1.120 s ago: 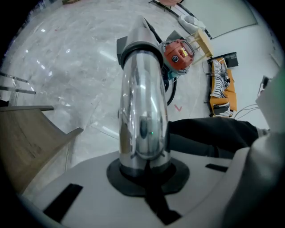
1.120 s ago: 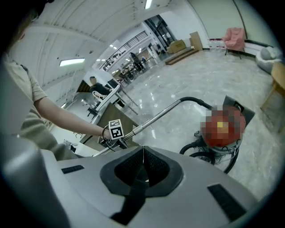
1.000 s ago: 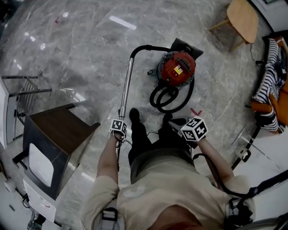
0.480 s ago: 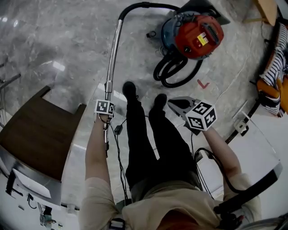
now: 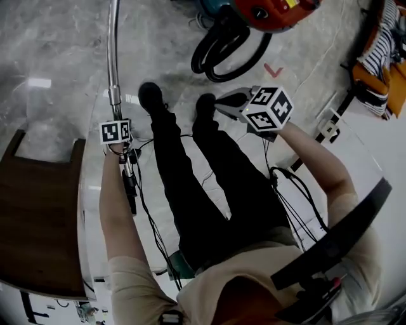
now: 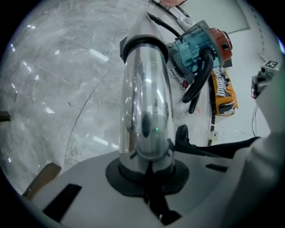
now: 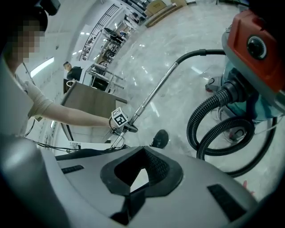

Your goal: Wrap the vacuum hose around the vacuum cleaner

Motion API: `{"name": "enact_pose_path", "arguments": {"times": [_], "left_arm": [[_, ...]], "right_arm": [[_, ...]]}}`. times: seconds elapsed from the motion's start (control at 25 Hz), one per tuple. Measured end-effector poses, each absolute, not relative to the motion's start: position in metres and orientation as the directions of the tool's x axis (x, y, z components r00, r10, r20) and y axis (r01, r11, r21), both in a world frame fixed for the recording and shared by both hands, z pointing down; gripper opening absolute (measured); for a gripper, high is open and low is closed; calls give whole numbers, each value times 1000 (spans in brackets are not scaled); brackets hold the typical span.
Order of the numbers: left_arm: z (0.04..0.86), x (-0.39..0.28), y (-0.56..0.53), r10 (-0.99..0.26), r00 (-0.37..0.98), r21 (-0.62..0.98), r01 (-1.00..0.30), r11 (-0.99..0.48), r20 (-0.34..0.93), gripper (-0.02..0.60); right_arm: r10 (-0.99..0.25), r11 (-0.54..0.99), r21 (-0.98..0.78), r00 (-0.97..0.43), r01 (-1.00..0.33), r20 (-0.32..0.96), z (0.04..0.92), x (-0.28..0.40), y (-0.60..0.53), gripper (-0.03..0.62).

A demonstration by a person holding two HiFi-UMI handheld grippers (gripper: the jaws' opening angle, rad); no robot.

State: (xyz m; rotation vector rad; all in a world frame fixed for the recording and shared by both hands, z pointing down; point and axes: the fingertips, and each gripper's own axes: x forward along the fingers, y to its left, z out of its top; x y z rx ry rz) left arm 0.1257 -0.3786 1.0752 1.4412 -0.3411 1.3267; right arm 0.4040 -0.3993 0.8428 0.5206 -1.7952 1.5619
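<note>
The red-topped vacuum cleaner [image 5: 273, 7] stands at the top edge of the head view, and its black ribbed hose [image 5: 222, 51] lies in loops on the floor in front of it. In the right gripper view the cleaner [image 7: 256, 42] and its hose [image 7: 218, 127] are close on the right. My left gripper [image 5: 116, 120] is shut on the chrome wand [image 5: 113, 44]. That wand [image 6: 144, 102] fills the middle of the left gripper view, clamped at my left gripper [image 6: 147, 162]. My right gripper [image 5: 227, 105] hangs above the floor near the hose loops, shut and empty [image 7: 142, 156].
A dark wooden table [image 5: 38, 203] stands at the left. The person's black shoes [image 5: 152, 98] and legs are between the grippers. Striped and orange cloth [image 5: 374, 51] lies at the upper right, with a white power strip [image 5: 327, 130] and cables. A red mark [image 5: 274, 68] is on the marble floor.
Both grippers have sunk toward the floor. The cleaner and hose have slid to the top edge of the head view. The left gripper still holds the wand.
</note>
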Motion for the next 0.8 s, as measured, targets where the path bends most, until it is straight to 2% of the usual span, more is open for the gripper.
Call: {"name": "enact_pose_path", "arguments": {"times": [0.4,0.8], "left_arm": [[1135,100,-399,377,265,418,-805,-420,888,6],[1180,102,-402,358,237,391,-798,-459,903,6]], "right_arm": [[192,170,-713,-687,-680,701,889,399,-398,5],[230,148,-700,-664,-699,712,910,405,-384,4]]}}
